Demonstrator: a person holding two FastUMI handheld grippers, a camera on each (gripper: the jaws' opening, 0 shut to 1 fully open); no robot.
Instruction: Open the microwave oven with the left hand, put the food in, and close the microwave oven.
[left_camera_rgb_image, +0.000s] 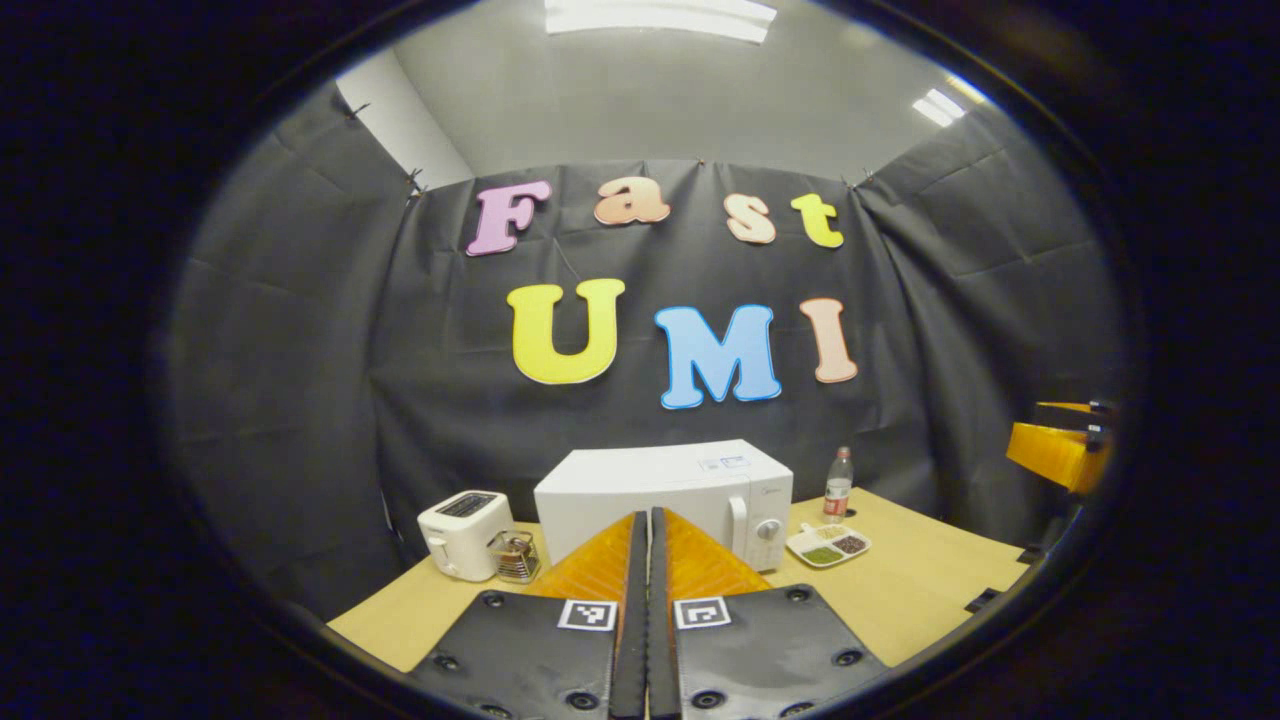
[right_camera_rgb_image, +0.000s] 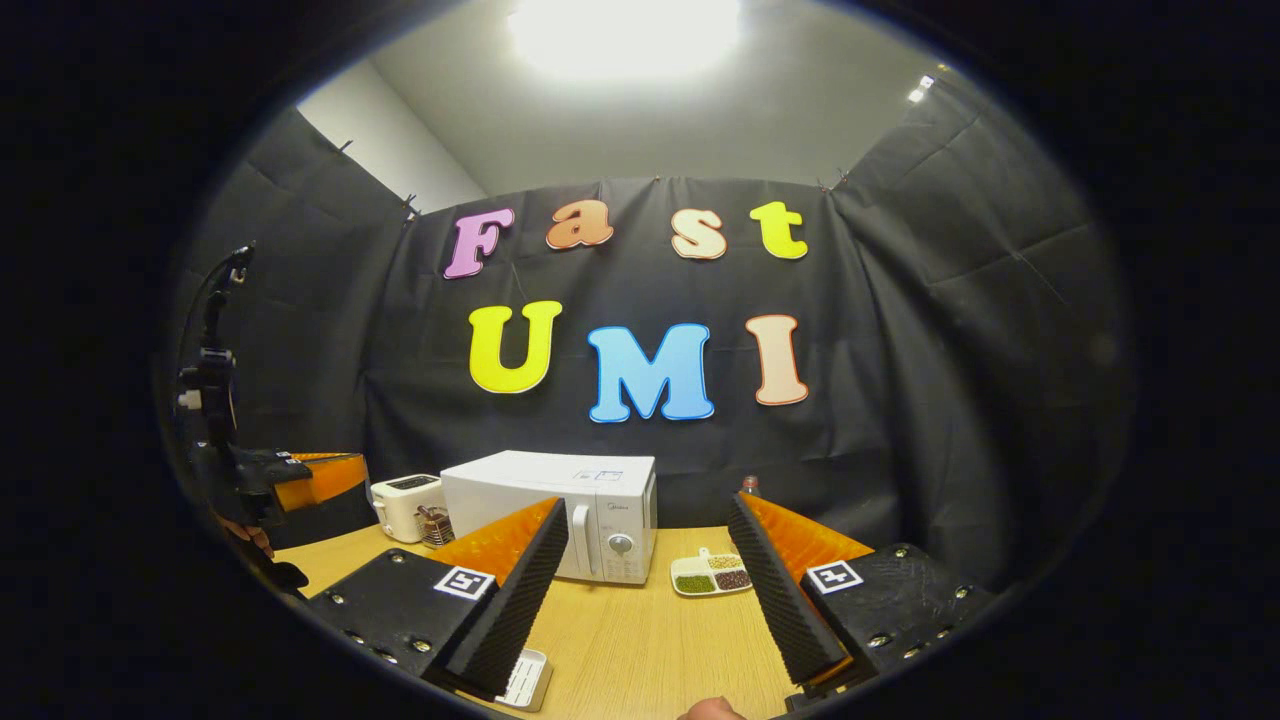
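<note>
black screw-studded gripper plates (left_camera_rgb_image: 765, 650) | square black-and-white tag markers (left_camera_rgb_image: 702, 612) | ridged finger faces (right_camera_rgb_image: 525, 590)

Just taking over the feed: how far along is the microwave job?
Nothing looks done yet. The microwave door is shut and the divided food dish sits on the table beside it. The left gripper is shut and empty, facing the microwave; the right gripper is open, holding nothing. Opening, loading and closing all remain.

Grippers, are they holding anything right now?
No. The left gripper is shut on nothing, and the right gripper is open and empty above the table.
</note>
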